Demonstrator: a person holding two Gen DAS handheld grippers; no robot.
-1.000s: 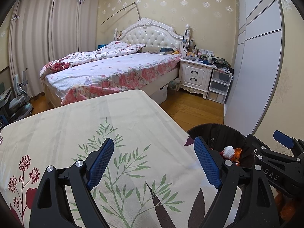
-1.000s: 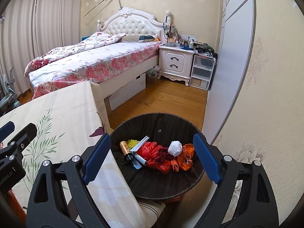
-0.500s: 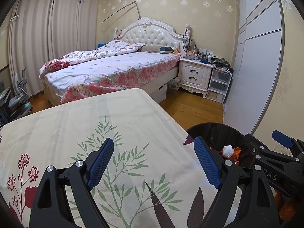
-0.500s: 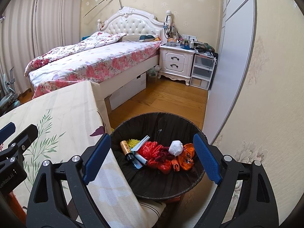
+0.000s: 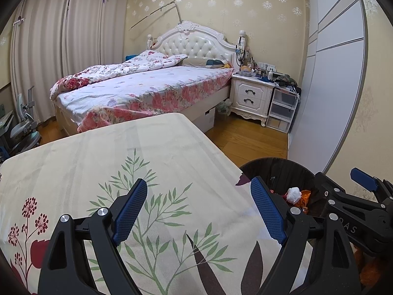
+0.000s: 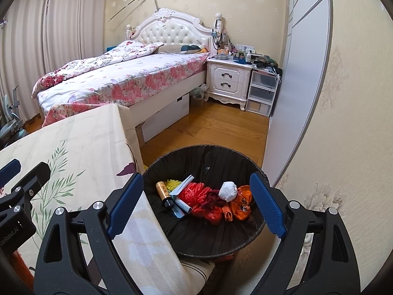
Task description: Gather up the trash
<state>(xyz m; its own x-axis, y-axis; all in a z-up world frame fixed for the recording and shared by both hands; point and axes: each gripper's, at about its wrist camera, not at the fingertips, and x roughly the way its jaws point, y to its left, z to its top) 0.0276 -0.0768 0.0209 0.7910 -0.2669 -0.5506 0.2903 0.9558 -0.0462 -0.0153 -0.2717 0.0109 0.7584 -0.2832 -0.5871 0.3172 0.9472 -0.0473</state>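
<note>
A round black-lined bin (image 6: 216, 154) stands beside the table's right edge and holds trash: a white paper ball (image 6: 228, 191), orange wrappers (image 6: 242, 202), red netting (image 6: 196, 191), a small gold-capped bottle (image 6: 165, 193) and a yellow scrap (image 6: 172, 184). My right gripper (image 6: 196, 205) hovers open above the bin with nothing between its blue pads. My left gripper (image 5: 197, 210) is open over the leaf-patterned tablecloth (image 5: 98, 167), empty too. In the left wrist view the bin (image 5: 275, 169) shows at the right, partly hidden by the right gripper's black body (image 5: 353, 206).
A bed with a floral cover (image 5: 147, 86) lies behind the table. A white nightstand (image 6: 227, 80) and clear plastic drawers (image 6: 261, 93) stand by the wardrobe (image 6: 307, 61). Wooden floor (image 6: 208, 127) lies between bed and bin. The wall is close on the right.
</note>
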